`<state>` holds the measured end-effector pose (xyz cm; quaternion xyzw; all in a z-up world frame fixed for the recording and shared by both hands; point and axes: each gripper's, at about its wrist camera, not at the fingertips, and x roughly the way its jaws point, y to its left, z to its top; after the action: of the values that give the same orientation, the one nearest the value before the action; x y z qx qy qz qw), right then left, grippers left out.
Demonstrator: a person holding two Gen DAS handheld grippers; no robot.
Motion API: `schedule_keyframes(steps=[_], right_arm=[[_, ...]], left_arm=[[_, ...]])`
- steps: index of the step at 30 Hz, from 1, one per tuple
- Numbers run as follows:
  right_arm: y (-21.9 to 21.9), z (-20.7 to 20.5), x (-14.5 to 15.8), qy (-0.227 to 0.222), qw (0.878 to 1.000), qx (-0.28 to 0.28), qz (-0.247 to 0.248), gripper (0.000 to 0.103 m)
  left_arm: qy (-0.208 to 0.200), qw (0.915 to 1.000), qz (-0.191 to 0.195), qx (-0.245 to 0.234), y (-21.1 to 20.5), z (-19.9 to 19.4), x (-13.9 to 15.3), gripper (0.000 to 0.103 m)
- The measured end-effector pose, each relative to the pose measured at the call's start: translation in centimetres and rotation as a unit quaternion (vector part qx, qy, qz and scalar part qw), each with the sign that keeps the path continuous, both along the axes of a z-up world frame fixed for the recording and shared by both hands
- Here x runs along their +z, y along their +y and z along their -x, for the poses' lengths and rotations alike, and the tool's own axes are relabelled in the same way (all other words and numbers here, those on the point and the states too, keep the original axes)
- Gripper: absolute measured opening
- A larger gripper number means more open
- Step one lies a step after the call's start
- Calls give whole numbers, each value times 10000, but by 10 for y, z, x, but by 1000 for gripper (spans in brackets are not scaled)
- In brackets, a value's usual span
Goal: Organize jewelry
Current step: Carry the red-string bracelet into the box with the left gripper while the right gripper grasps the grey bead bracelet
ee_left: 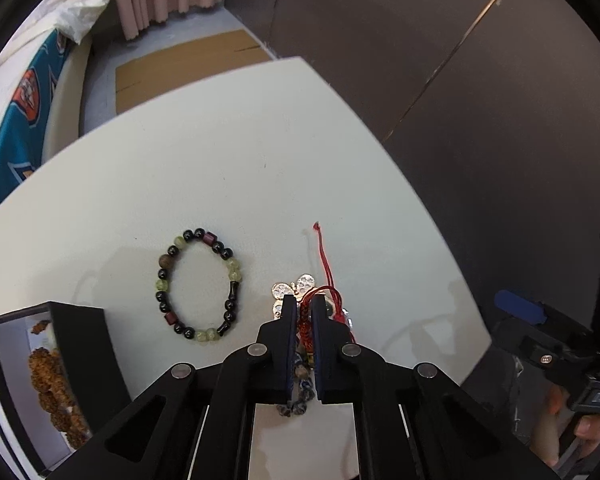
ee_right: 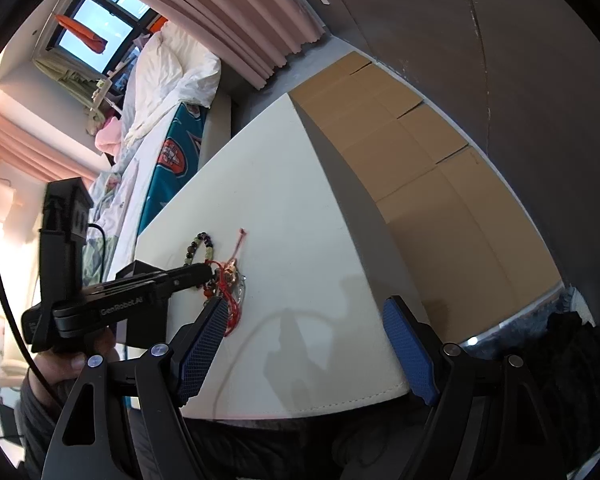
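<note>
left wrist view: the left gripper (ee_left: 303, 312) is clamped on one red-cord bracelet (ee_left: 305, 326), its beads partly hidden between the fingers. one beaded bracelet (ee_left: 198, 286) lies just left of it; one black box (ee_left: 40, 380) is cut off at the frame edge. the right gripper (ee_right: 306, 344) is spread apart.

- Beaded bracelet (ee_left: 198, 285) of black, pale-green and maroon beads lies flat in an open oval.
- Red-corded jewelry bundle (ee_left: 315, 307) with silver charms lies just beside it.
- Black box (ee_left: 56, 376) holds brown beads.
</note>
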<state>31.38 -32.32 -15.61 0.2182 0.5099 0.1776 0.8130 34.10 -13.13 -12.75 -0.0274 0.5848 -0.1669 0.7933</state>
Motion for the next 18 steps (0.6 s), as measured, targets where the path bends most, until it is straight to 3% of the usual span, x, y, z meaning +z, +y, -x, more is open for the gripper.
schedule_keyframes(steps=[15, 18], right_arm=[[57, -12, 5, 24, 9976, 663, -211, 79], [78, -14, 2, 71, 9957, 881, -261, 70]], left_arm=[[-602, 9971, 249, 397, 53, 26, 53, 7], [-658, 9958, 294, 563, 68, 32, 58, 7]])
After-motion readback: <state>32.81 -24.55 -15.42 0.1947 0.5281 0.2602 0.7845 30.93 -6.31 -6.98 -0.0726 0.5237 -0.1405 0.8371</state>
